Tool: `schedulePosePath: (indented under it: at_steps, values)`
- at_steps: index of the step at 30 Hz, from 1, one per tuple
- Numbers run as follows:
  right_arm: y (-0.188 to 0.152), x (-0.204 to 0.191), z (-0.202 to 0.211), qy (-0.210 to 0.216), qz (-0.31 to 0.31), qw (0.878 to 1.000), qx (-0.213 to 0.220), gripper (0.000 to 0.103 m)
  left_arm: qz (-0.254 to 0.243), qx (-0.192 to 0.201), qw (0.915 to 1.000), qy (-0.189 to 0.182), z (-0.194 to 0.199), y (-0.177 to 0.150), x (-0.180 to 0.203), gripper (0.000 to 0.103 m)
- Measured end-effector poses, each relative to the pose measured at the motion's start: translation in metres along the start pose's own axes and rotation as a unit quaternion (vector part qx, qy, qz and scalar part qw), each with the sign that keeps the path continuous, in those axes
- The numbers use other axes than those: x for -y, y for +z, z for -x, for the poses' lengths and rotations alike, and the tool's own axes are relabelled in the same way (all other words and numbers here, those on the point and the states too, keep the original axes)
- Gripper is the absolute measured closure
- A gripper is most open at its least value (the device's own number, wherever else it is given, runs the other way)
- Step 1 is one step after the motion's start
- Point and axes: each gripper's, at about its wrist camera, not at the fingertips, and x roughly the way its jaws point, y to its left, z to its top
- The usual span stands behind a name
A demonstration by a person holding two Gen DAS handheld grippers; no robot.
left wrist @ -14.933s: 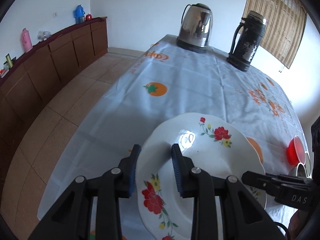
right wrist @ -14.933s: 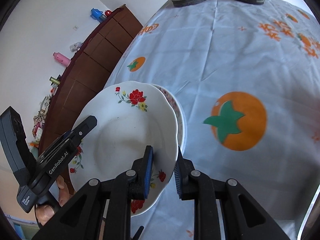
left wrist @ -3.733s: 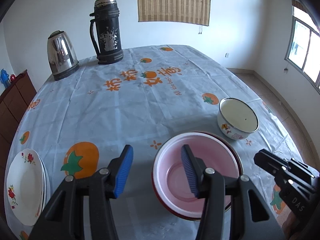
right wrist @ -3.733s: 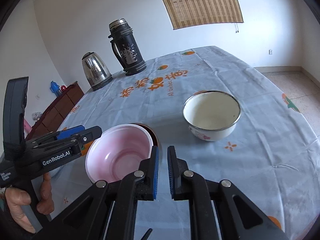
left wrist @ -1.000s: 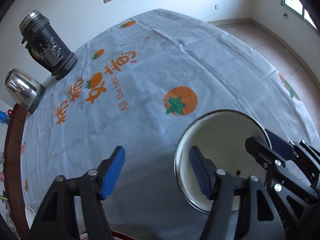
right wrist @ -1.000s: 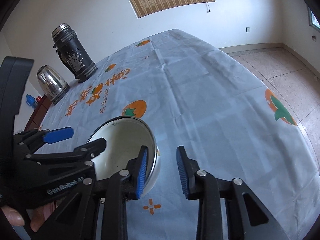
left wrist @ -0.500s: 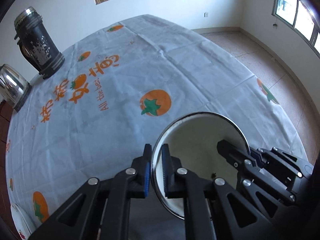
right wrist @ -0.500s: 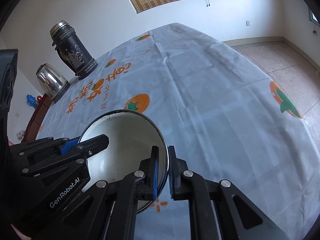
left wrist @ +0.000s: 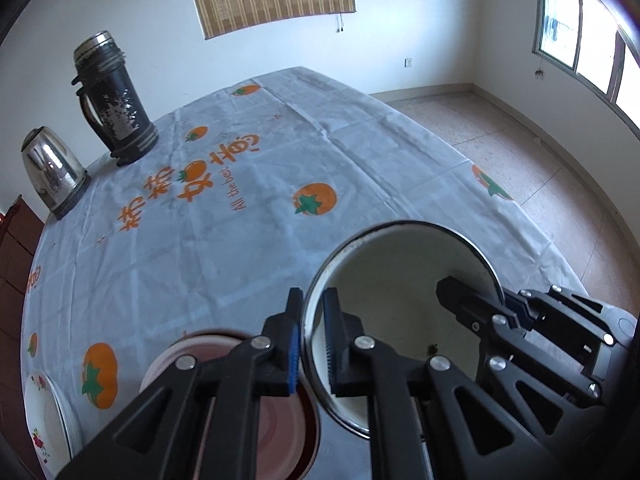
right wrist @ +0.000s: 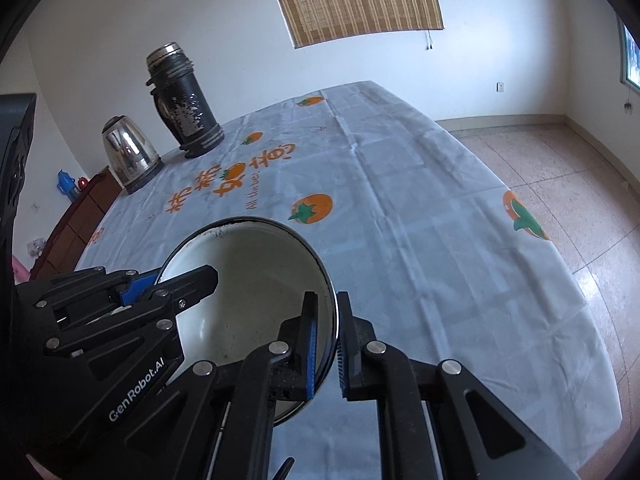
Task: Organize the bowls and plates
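A white enamel bowl [left wrist: 404, 280] with a dark rim is held up off the table between both grippers. My left gripper [left wrist: 312, 340] is shut on its left rim. My right gripper [right wrist: 326, 344] is shut on its right rim; the bowl also shows in the right wrist view [right wrist: 248, 280]. The right gripper [left wrist: 520, 328] shows in the left wrist view on the bowl's far side. A pink bowl [left wrist: 200, 356] in a red bowl [left wrist: 308, 440] sits below left. Stacked floral plates [left wrist: 44, 420] lie at the table's left edge.
A black thermos [left wrist: 114, 100] and a steel kettle [left wrist: 50, 172] stand at the table's far left. The tablecloth [left wrist: 260, 220] has orange fruit prints. A wooden cabinet [right wrist: 76, 224] runs along the left wall. Tiled floor [left wrist: 560, 160] lies beyond the table's right edge.
Both grippers stay shut on the enamel bowl's rim and have lifted it and carried it left; the pink bowl and plates have come into the left wrist view.
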Motion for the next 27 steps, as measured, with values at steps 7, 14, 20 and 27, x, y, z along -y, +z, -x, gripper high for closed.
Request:
schedulePosePath:
  at_steps: [7,14,20,27]
  values:
    - [-0.017,-0.031,0.017,0.006,0.018,1.000,0.005,0.093,0.018,0.014,0.9997,0.003,0.025,-0.028,-0.022,0.095]
    - [-0.032,-0.060,0.031,0.004,0.031,0.999,0.012,0.093,0.035,0.026,0.9990,-0.002,0.045,-0.049,-0.041,0.095]
    - [-0.039,-0.084,0.044,0.001,0.051,0.998,0.022,0.093,0.046,0.046,0.9978,0.004,0.062,-0.065,-0.055,0.095]
    - [-0.047,-0.110,0.048,0.007,0.068,0.997,0.023,0.093,0.062,0.056,0.9965,0.010,0.074,-0.081,-0.075,0.094]
